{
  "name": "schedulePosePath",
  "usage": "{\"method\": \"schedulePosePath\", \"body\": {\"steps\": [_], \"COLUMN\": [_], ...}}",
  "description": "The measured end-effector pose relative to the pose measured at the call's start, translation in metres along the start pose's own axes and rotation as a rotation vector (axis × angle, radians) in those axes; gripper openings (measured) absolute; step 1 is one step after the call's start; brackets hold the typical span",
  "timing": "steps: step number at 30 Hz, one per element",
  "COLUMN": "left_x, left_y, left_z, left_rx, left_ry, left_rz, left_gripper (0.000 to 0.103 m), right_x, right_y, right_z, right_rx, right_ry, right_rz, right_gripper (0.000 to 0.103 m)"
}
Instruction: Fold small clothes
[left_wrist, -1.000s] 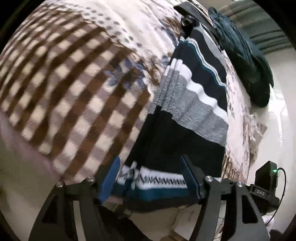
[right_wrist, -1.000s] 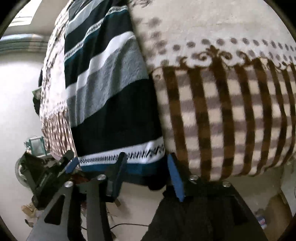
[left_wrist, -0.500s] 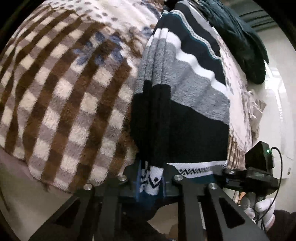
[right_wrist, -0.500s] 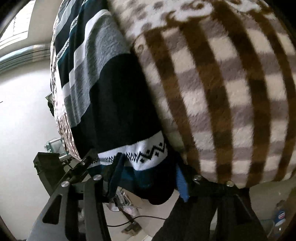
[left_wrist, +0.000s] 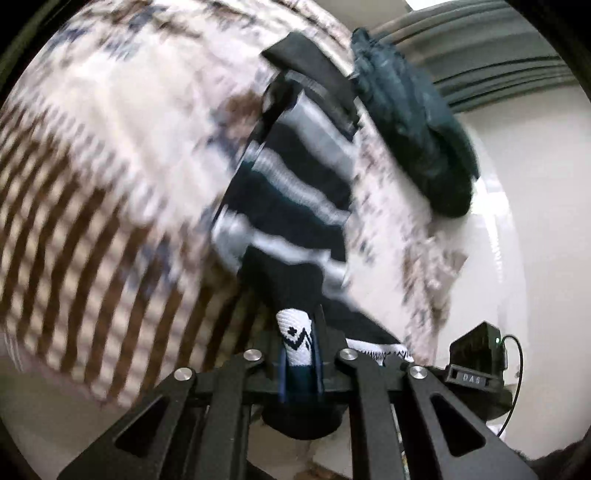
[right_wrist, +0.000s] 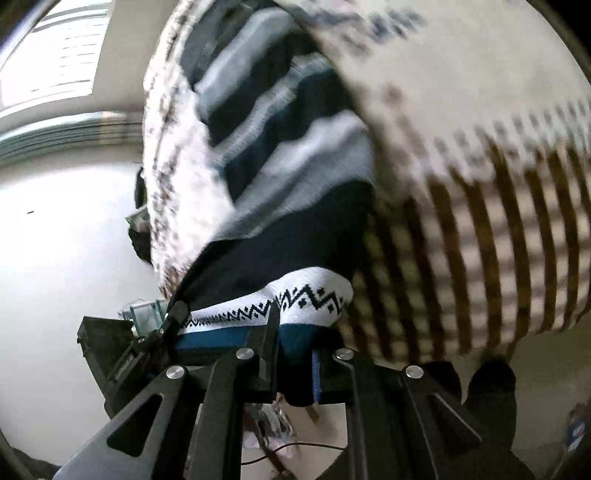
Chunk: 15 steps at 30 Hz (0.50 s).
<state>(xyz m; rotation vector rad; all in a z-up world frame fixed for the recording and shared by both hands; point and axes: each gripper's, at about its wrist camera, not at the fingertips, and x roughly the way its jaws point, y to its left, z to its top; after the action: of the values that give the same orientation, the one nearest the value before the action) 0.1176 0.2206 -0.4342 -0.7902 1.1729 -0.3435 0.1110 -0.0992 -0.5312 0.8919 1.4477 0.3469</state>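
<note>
A striped knit sweater (left_wrist: 295, 192), black, grey, white and teal, lies on a checked blanket. My left gripper (left_wrist: 299, 354) is shut on its patterned white hem at one corner. My right gripper (right_wrist: 293, 332) is shut on the hem (right_wrist: 314, 299) at the other corner. The hem is lifted off the bed and stretched between the two grippers. The sweater also shows in the right wrist view (right_wrist: 288, 155). Both views are motion-blurred.
The brown and cream checked blanket (left_wrist: 92, 184) covers the bed. A dark teal garment (left_wrist: 417, 129) lies at the bed's far side. The other gripper's body (left_wrist: 476, 354) shows at lower right. A white wall (right_wrist: 55, 240) stands to the left.
Both grippers closed on the sweater's hem and have lifted it up and forward over the sweater. The left closed first, the right after it.
</note>
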Motion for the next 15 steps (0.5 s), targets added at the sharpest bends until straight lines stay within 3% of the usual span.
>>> {"method": "schedulePosePath", "body": {"steps": [7,15], "left_x": [0.022,0.101], "left_y": [-0.028,-0.030], "left_z": [0.114,0.237], "left_rx": [-0.013,-0.070], "left_ry": [-0.061,-0.059], "left_rz": [-0.070,-0.062], "left_gripper": [0.008,0.008], "right_x": [-0.024,0.016], "right_y": [0.070,0.103], "right_z": [0.095,0.244], "right_rx": [-0.078,-0.066], "right_ry": [-0.132,-0.216], "right_rz": [0.005,-0.034], "right_gripper": [0.012,0.012]}}
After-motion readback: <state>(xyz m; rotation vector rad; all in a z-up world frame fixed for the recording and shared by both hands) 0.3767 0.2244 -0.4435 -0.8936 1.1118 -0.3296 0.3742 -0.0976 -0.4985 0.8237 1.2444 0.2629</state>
